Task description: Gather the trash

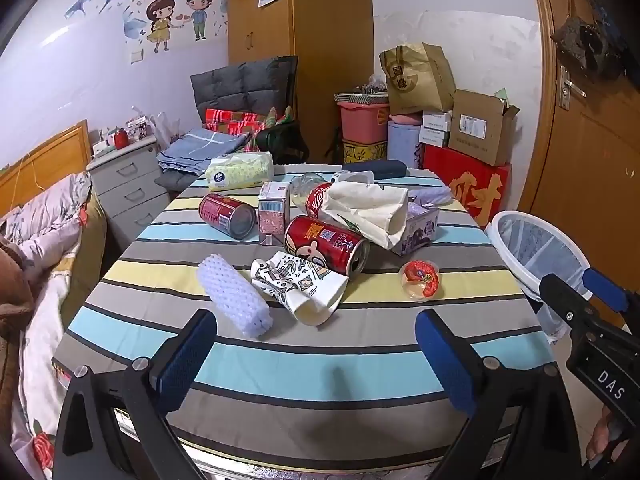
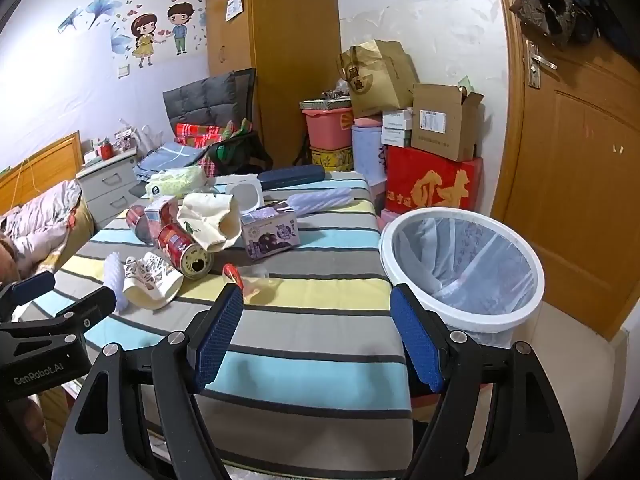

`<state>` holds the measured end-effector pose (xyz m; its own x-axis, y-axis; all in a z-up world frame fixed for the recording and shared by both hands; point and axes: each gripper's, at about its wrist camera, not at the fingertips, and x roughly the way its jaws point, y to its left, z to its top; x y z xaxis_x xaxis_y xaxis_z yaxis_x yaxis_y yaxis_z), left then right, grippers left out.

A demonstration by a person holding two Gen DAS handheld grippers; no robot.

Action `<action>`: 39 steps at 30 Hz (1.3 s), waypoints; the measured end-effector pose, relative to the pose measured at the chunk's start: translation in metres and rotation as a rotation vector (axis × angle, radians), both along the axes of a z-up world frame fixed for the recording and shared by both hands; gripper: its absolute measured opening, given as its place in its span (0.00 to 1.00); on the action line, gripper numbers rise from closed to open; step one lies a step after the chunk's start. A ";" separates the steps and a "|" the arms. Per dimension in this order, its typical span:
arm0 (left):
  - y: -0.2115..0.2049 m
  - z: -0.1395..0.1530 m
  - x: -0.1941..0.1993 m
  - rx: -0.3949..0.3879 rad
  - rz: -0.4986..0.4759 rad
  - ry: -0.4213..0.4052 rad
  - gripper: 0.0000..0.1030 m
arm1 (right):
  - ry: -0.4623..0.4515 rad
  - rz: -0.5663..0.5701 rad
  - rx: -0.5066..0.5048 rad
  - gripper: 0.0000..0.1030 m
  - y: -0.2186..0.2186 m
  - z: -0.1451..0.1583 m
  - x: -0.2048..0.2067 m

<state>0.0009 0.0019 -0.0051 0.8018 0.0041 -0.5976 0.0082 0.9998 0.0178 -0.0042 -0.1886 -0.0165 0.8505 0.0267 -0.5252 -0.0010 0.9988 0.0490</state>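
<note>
Both grippers hover spread wide and empty over the near edge of the striped table (image 1: 320, 360); the left gripper (image 1: 316, 344) faces the white foam sleeve (image 1: 234, 300) and crumpled paper cup (image 1: 300, 288), the right gripper (image 2: 318, 340) the small clear jelly cup (image 2: 248, 278). Judging by the layout, the nearest loose piece is best taken first, straddled squarely before closing, since the red can (image 1: 326, 244) just behind may roll if nudged; farther back lie another can (image 1: 226, 214), cartons and a cloth bag (image 1: 368, 208), and the lined white bin (image 2: 460, 268) stands just off the table's right edge, ready for the drop.
</note>
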 end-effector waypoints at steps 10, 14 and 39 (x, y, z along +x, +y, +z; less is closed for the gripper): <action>0.003 0.000 0.000 -0.005 -0.001 0.008 0.98 | 0.002 0.000 -0.006 0.75 0.003 -0.001 0.000; 0.003 -0.001 0.001 -0.006 0.000 0.009 0.98 | 0.004 0.001 -0.006 0.75 0.003 -0.001 0.001; 0.006 -0.001 -0.002 -0.014 0.006 0.011 0.98 | 0.001 0.006 -0.007 0.75 0.005 0.000 -0.001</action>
<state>-0.0010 0.0074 -0.0056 0.7953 0.0004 -0.6062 0.0021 1.0000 0.0033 -0.0055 -0.1839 -0.0166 0.8500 0.0281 -0.5260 -0.0068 0.9991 0.0423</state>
